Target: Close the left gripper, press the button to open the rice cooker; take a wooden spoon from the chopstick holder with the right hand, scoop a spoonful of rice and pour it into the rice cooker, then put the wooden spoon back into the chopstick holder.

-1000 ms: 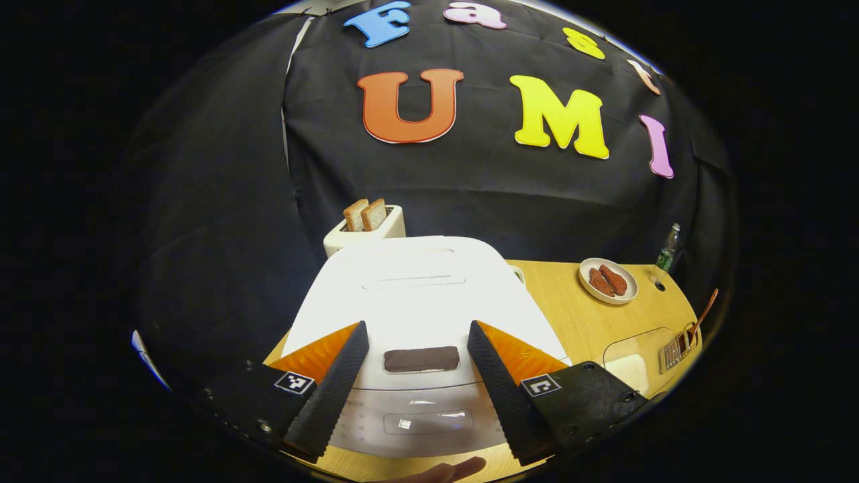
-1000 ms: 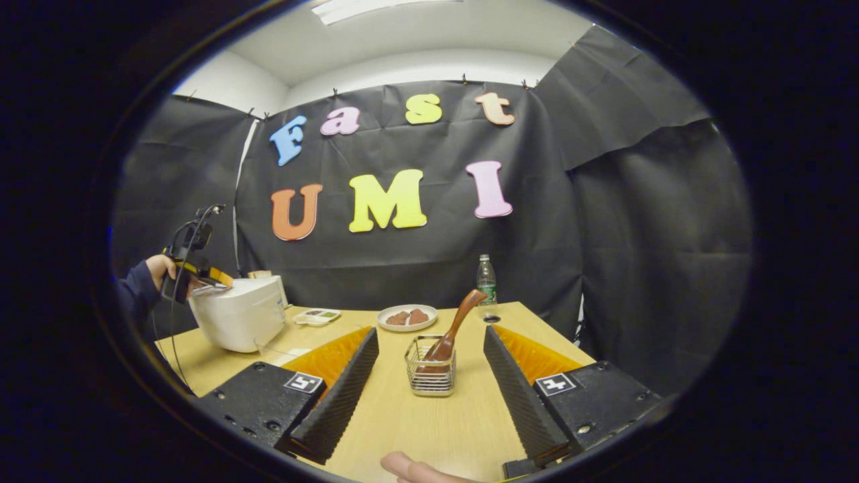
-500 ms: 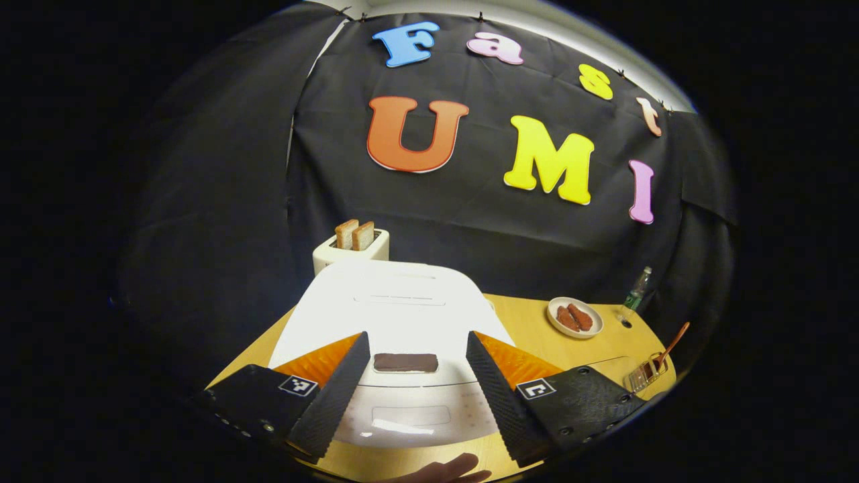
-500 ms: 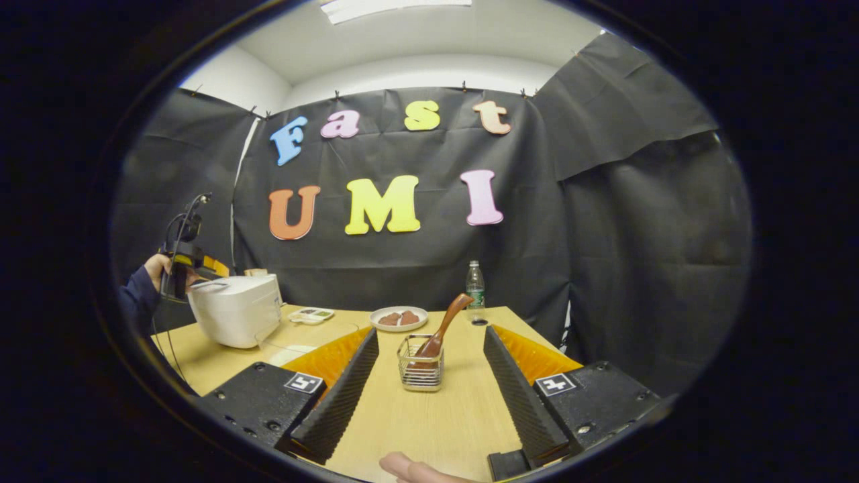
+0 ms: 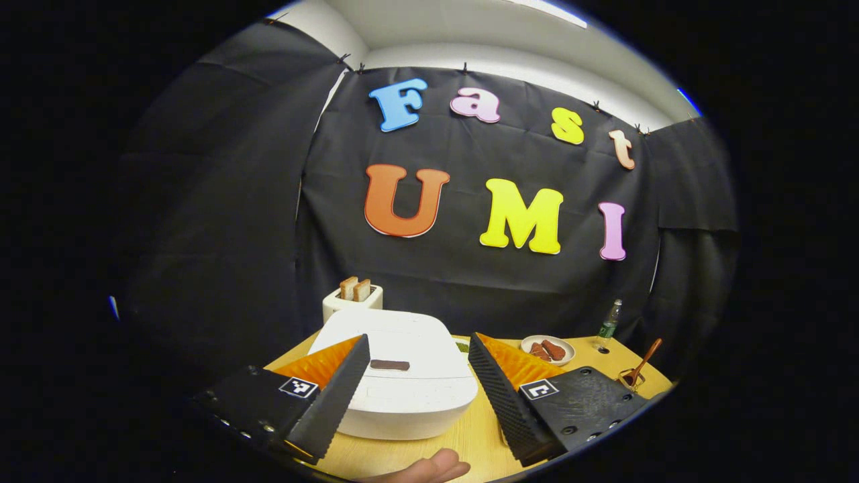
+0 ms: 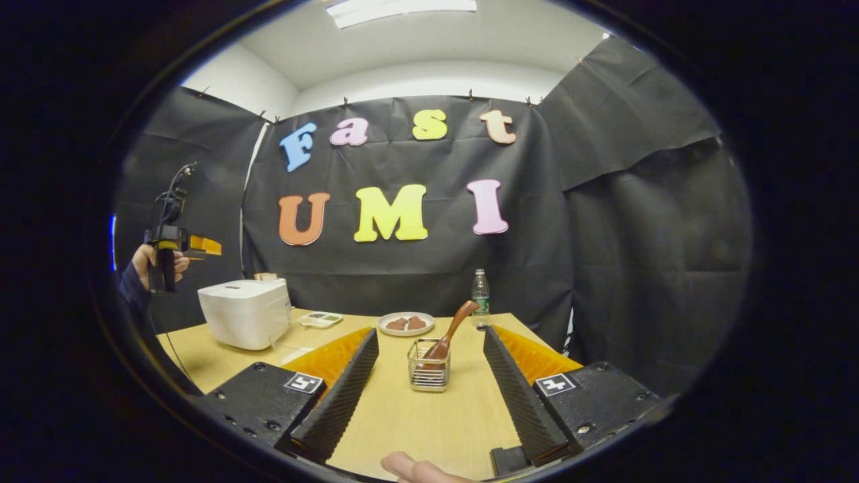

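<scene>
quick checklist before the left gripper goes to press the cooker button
1. Left gripper shut for pressing: not ok, fingers apart.
2. Rice cooker lid down, dark button in sight between the fingers: ok.
3. Left gripper near the button: not ok, held up above the cooker in the right gripper view.
4. Wooden spoon in the chopstick holder: ok, leaning in the basket.
5. Right gripper open, lined up with the holder: ok.
6. Rice to scoop: cannot tell.

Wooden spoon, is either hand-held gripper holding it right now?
No. Wooden spoon stands in the chopstick holder; right hand-held gripper and left hand-held gripper are open, empty.
</scene>
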{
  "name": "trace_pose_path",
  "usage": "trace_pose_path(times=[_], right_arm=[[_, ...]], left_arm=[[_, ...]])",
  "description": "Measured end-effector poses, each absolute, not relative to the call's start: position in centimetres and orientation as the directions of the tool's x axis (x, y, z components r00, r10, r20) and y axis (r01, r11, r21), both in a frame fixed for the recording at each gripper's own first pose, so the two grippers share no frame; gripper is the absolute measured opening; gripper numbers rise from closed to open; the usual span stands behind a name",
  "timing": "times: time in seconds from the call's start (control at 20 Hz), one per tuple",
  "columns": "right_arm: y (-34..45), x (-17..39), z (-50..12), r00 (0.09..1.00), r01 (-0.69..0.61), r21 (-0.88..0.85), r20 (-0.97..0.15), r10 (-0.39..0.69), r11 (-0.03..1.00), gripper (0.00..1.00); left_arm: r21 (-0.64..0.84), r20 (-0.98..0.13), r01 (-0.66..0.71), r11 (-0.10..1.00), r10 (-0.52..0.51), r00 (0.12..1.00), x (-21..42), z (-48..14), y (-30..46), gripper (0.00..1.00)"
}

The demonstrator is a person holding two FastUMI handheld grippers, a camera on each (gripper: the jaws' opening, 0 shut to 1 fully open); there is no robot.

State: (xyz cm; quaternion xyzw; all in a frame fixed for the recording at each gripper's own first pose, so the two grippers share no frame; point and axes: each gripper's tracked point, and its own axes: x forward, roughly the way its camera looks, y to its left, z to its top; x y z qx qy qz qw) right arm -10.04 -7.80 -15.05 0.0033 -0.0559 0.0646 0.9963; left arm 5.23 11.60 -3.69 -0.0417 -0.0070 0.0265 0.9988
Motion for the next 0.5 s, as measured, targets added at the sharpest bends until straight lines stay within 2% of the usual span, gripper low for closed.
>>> trace_pose_path(times=[0.3, 0.5], right_arm=[[-8.8, -10.0, -14.5, 0.985, -0.113, -0.022, 0.128, 0.115, 0.993, 0.99], [-9.3, -9.5, -13.6, 0.986, -0.088, -0.026, 0.138, 0.091, 0.996, 0.99]], left_arm=[[0.017, 0.075, -0.065, 0.998, 0.064, 0.995, 1.0, -3.9, 7.8, 0.94], [-0.013, 0.079, -0.076, 0.997, 0.076, 0.994, -1.0, -5.3, 5.4, 0.94]])
